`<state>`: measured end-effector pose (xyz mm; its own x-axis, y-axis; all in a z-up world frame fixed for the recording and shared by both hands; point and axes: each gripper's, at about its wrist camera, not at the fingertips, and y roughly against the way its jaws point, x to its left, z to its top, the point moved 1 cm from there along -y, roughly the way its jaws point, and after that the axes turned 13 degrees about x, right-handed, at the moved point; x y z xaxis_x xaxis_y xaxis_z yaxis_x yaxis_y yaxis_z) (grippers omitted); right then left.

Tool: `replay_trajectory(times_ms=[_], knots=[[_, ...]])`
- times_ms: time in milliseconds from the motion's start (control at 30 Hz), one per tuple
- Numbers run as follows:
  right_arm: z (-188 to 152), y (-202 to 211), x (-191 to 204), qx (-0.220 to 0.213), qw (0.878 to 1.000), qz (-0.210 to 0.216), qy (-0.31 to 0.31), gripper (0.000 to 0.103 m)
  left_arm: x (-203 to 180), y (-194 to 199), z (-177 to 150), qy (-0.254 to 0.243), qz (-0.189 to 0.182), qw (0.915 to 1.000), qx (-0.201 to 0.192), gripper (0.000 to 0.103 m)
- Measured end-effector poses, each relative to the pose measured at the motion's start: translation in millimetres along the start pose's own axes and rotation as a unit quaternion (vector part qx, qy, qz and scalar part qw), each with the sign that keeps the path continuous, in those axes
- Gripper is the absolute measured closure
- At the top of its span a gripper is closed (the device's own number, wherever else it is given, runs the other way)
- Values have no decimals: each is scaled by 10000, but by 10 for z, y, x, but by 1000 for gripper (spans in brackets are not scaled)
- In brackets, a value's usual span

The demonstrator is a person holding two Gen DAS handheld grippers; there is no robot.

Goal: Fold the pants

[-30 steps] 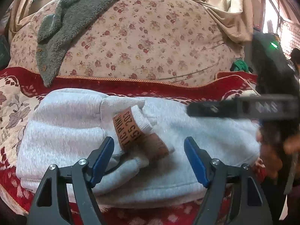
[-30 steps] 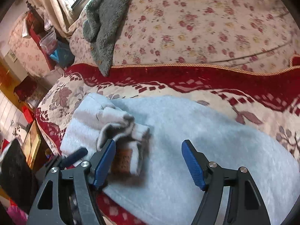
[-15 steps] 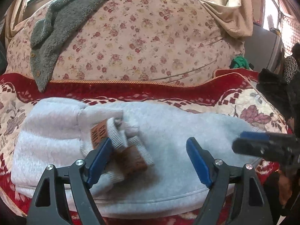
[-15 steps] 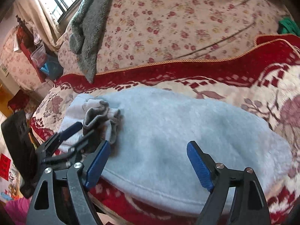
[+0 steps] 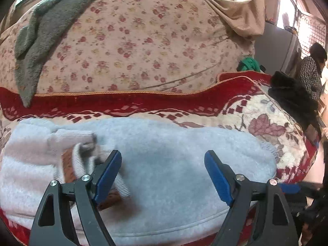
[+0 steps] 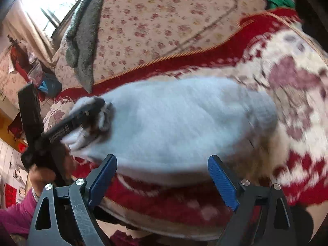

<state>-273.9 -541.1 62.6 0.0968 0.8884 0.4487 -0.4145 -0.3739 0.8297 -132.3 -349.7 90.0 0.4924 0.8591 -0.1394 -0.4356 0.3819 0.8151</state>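
Light grey fleece pants lie folded in a bundle on a red and cream patterned blanket. Their ribbed cuffs with a brown label rest on the bundle's left part. My left gripper is open and empty, low over the pants, its left finger beside the cuffs. My right gripper is open and empty, just in front of the near edge of the pants. The left gripper also shows in the right wrist view, over the cuffs.
A floral cushion rises behind the blanket, with a grey towel draped over its left side. A green object and a dark garment lie at the right. A person stands far right.
My right gripper has pulled back off the pants to their near edge and out to the right. My left gripper shifted slightly right; the cuffs now sit at its left finger.
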Motion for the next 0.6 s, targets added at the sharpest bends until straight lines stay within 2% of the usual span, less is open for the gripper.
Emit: replay_trajectory(times_ms=[233, 433, 600], knots=[[-196, -72, -344, 77, 9980, 322, -530, 9, -200, -163, 135, -175, -331, 9991, 194, 15], [-168, -183, -495, 19, 9960, 450, -776, 8, -321, -347, 229, -362, -451, 9974, 439, 15], [-101, -293, -631, -110, 9910, 832, -1041, 7, -374, -512, 331, -432, -565, 9954, 637, 15]])
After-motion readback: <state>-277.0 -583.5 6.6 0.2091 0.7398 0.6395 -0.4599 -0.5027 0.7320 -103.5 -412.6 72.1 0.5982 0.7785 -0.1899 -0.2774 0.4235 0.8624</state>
